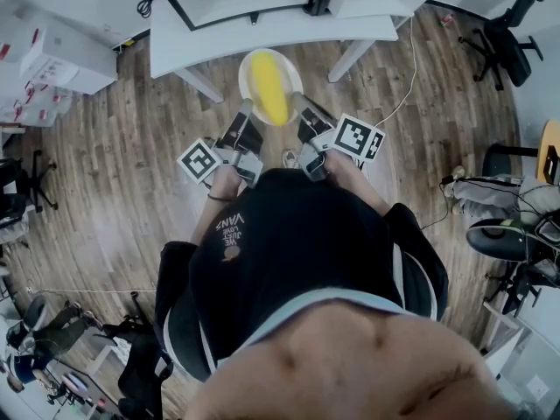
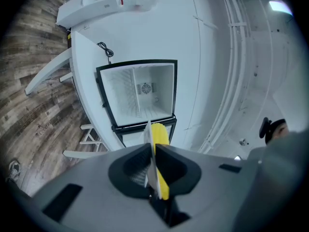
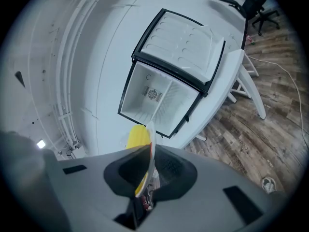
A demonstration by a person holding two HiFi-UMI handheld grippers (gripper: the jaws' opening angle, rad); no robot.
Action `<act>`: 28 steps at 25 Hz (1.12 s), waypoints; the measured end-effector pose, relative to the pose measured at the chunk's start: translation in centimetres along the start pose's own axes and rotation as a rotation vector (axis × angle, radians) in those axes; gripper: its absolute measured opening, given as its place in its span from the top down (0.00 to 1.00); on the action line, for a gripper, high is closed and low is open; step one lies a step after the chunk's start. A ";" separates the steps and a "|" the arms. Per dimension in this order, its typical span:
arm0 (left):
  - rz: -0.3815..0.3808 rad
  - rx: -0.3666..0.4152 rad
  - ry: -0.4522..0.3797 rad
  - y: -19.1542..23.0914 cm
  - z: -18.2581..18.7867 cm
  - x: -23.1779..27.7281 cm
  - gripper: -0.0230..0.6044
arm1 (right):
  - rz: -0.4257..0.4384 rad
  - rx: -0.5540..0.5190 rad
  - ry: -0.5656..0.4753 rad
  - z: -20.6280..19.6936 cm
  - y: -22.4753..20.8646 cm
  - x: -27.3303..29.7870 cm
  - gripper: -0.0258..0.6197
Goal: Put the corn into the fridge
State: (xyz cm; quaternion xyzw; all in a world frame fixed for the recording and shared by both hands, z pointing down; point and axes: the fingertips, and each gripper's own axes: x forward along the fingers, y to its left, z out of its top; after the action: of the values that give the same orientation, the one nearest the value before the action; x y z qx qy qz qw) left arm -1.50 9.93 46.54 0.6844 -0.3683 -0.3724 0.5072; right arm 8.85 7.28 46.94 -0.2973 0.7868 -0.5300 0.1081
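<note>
A yellow corn cob [image 1: 269,93] lies on a round white plate [image 1: 247,75] held in the air between my two grippers. My left gripper [image 1: 246,108] is shut on the plate's left rim, and my right gripper [image 1: 297,103] is shut on its right rim. In the left gripper view the plate's thin edge [image 2: 150,153] runs between the jaws of the left gripper [image 2: 152,167], with the corn [image 2: 161,138] beside it. The right gripper [image 3: 147,170] likewise pinches the plate edge [image 3: 151,146], corn [image 3: 137,136] on its left. Ahead, a small white fridge [image 2: 140,93] stands open on a white table [image 1: 262,29].
The fridge door [image 3: 182,42] is swung wide open beside the empty fridge compartment [image 3: 157,100]. White boxes [image 1: 52,59] sit at the left, a black office chair [image 1: 503,38] at the right. A cable [image 1: 407,86] trails over the wooden floor, near the table legs [image 1: 354,55].
</note>
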 end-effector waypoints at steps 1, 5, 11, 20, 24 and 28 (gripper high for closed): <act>0.001 0.001 -0.003 0.1 0.2 0.3 0.90 | 0.002 0.000 0.004 0.3 -0.1 0.2 0.92; 0.007 0.006 -0.019 0.3 0.4 1.6 0.91 | 0.010 -0.002 0.020 1.5 -0.6 0.9 0.92; 0.022 0.002 -0.062 1.0 0.9 3.5 0.90 | 0.027 -0.004 0.059 3.5 -1.6 2.2 0.92; 0.034 0.013 -0.112 2.0 1.9 6.1 0.90 | 0.031 0.001 0.121 5.8 -3.2 4.2 0.92; 0.042 0.011 -0.123 2.4 2.3 6.4 0.90 | 0.052 -0.002 0.133 6.2 -3.2 4.9 0.92; 0.046 0.009 -0.125 2.8 2.7 6.7 0.91 | 0.049 -0.002 0.142 6.3 -3.4 5.5 0.92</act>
State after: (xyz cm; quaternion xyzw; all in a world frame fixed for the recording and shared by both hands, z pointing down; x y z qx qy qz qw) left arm -1.25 2.32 47.76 0.6534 -0.4166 -0.4012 0.4884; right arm 8.66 -1.67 48.14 -0.2397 0.8002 -0.5460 0.0648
